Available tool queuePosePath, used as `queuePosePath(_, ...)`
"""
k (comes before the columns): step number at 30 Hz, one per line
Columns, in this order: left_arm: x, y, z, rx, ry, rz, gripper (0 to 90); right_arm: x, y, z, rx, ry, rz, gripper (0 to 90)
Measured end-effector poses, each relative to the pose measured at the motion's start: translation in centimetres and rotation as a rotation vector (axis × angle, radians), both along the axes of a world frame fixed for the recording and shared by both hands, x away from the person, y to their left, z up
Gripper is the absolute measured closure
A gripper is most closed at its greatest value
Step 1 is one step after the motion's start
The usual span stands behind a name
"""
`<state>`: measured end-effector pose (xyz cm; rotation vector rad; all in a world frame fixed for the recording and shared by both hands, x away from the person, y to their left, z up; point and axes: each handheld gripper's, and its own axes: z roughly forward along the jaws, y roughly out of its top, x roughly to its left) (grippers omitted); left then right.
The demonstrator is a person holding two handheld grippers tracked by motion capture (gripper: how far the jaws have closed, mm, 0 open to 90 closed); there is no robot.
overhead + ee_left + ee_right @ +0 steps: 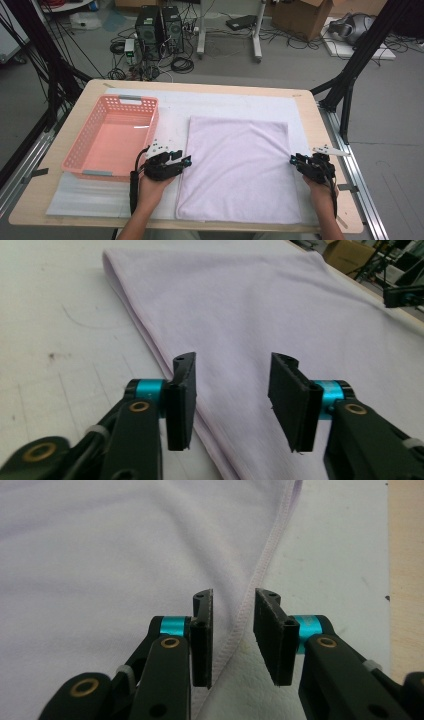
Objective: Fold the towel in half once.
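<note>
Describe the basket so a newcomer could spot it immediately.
Start at the wooden table with the white mat on it. On the mat's left part, beside the pale lilac towel, sits the basket. It is the sole rigid container: salmon-pink plastic, rectangular, perforated walls.

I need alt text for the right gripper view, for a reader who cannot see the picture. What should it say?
The right claw has its two black jaws open over the stitched hem of a pale lilac towel, which runs up between them untouched. The towel lies slightly rumpled on a white mat, with a strip of the wooden table along the right edge.
</note>
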<state>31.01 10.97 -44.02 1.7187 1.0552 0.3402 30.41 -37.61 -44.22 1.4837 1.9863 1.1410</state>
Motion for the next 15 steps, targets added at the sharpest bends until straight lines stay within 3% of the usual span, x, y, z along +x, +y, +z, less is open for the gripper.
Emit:
queuePosePath(1, 0.6, -0.2, 0.0, 0.013, 0.019, 0.001, 57.2, -0.1, -0.1, 0.0, 0.004, -0.003, 0.007, 67.6)
queuePosePath(4, 2.1, -0.6, -0.2, 0.026, 0.019, 0.02, 61.7, -0.4, -0.3, 0.0, 0.008, -0.006, 0.026, 67.6)
queuePosePath(5, 2.8, -0.7, -0.2, 0.054, 0.045, 0.022, 61.7, -0.4, -0.3, -0.1, 0.016, -0.005, 0.029, 67.6)
queuePosePath(10, 4.9, -1.4, -1.2, 0.1, 0.107, 0.062, 57.7, -0.4, -0.4, -0.1, 0.027, -0.002, 0.038, 65.9)
queuePosePath(11, 5.0, -1.6, -1.4, 0.113, 0.124, 0.057, 60.3, -0.4, -0.4, -0.1, 0.03, 0.001, 0.04, 65.8)
queuePosePath(12, 5.0, -1.8, -1.3, 0.14, 0.126, 0.046, 68.5, -0.4, -0.4, -0.2, 0.032, 0.002, 0.043, 65.3)
queuePosePath(14, 4.9, -2.3, -1.0, 0.215, 0.083, 0.045, 84.4, -0.3, -0.5, -0.2, 0.035, 0.004, 0.044, 65.3)
queuePosePath(15, 5.0, -2.3, -0.9, 0.234, 0.081, 0.06, 85.2, -0.3, -0.5, -0.2, 0.037, 0.005, 0.045, 65.3)
